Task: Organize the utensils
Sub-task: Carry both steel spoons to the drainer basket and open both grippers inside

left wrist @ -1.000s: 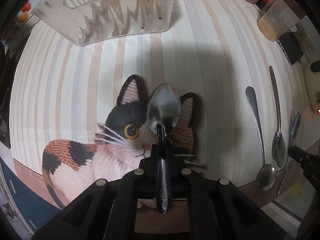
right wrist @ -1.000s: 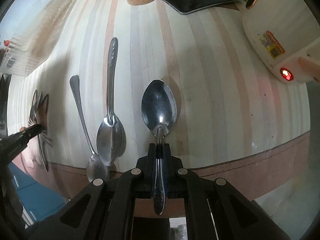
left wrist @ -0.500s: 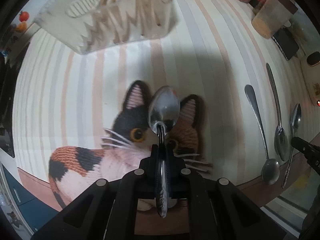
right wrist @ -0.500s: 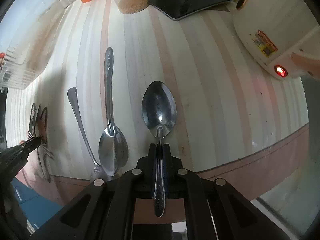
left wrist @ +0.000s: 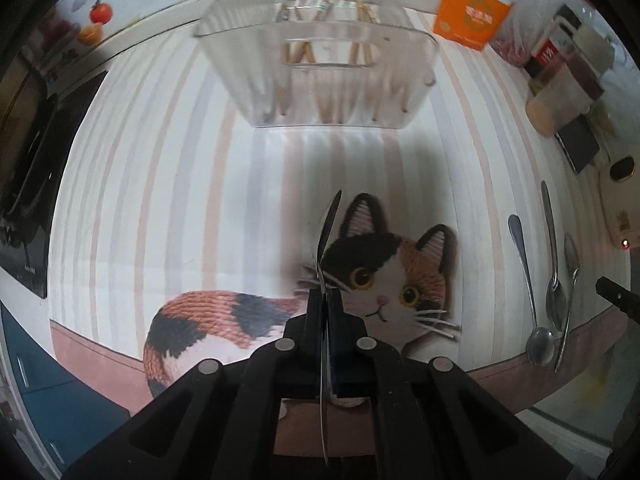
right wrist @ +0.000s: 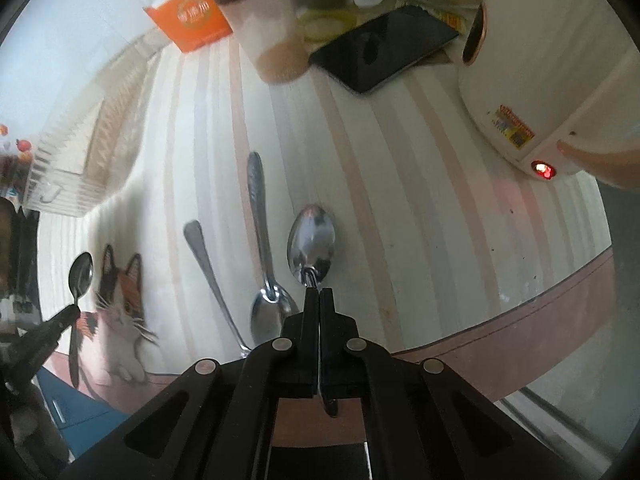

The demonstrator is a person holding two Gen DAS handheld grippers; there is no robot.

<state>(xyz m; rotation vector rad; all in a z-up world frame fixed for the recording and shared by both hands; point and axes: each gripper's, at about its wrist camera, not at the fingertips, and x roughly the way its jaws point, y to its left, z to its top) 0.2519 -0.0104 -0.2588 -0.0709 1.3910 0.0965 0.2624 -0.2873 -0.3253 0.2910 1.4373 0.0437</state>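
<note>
My left gripper [left wrist: 325, 296] has its jaws closing tight on a steel spoon [left wrist: 328, 232] by the handle. That spoon stands edge-on, lifted above the cat picture [left wrist: 384, 276]. A clear plastic organizer bin [left wrist: 320, 72] lies ahead at the table's far side. My right gripper [right wrist: 319, 294] is also closing tight on a second spoon [right wrist: 312, 248], bowl forward, held above the striped cloth. Two more spoons [right wrist: 260, 232] [right wrist: 208, 268] lie flat to its left. In the right wrist view the left gripper [right wrist: 60, 320] with its spoon [right wrist: 80, 276] shows at far left.
An orange carton [right wrist: 188, 12], a jar of beige powder [right wrist: 268, 32] and a black phone [right wrist: 384, 46] stand at the back. A white appliance with a red light [right wrist: 540, 80] sits at the right. The table's front edge [right wrist: 520, 320] runs just below both grippers.
Both grippers have risen with their spoons. The left one has moved left off the cat's face, and its spoon has turned from bowl-up to edge-on. The bin now sits straight ahead.
</note>
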